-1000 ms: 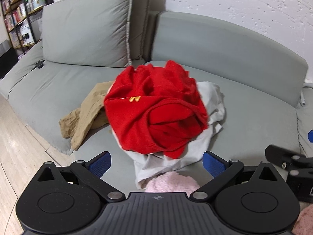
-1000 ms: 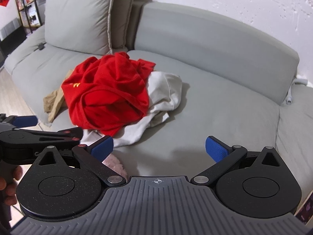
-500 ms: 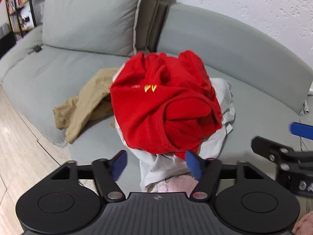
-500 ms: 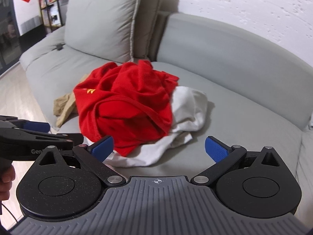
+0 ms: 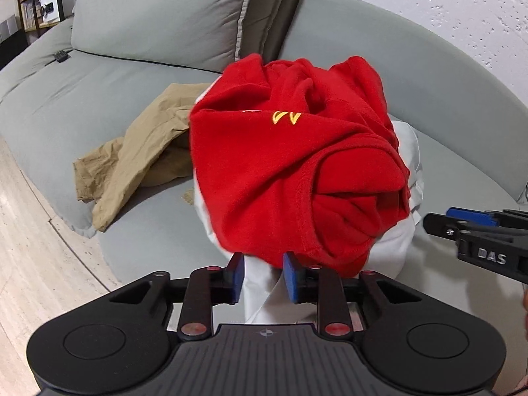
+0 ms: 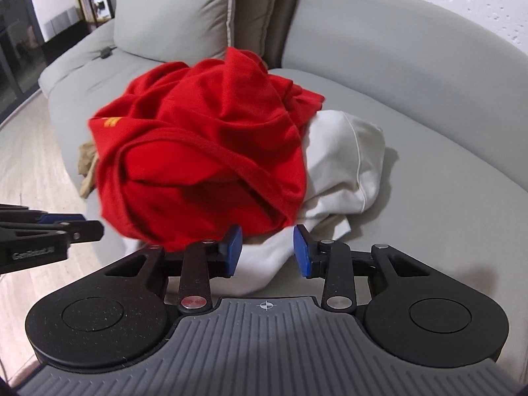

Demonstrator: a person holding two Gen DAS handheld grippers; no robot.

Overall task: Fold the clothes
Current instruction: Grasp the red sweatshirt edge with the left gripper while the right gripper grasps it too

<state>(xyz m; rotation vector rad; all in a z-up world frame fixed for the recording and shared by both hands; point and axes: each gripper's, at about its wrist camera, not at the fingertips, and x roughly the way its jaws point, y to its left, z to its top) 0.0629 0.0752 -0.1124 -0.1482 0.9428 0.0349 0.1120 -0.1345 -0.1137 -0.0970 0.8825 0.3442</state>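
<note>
Red shirt (image 5: 283,165): bunched in a heap on the grey sofa (image 5: 445,99), topmost of the pile, filling the left view from 10 to 3 o'clock.
White garment (image 6: 343,158): pinned underneath, spilling out toward 4 o'clock in the right view.
Tan garment (image 5: 138,151): flat at 9 o'clock, touching the pile's edge.
Left gripper (image 5: 263,275): narrowed to a small gap, nothing clamped, at the red hem.
Right gripper (image 6: 267,250): partly open, empty, over white cloth.
Handling: likely light, limp, non-slippery; sure to drape and drag its neighbour.
Hold: best on the stitched hem (image 5: 303,221) at 6 o'clock.
</note>
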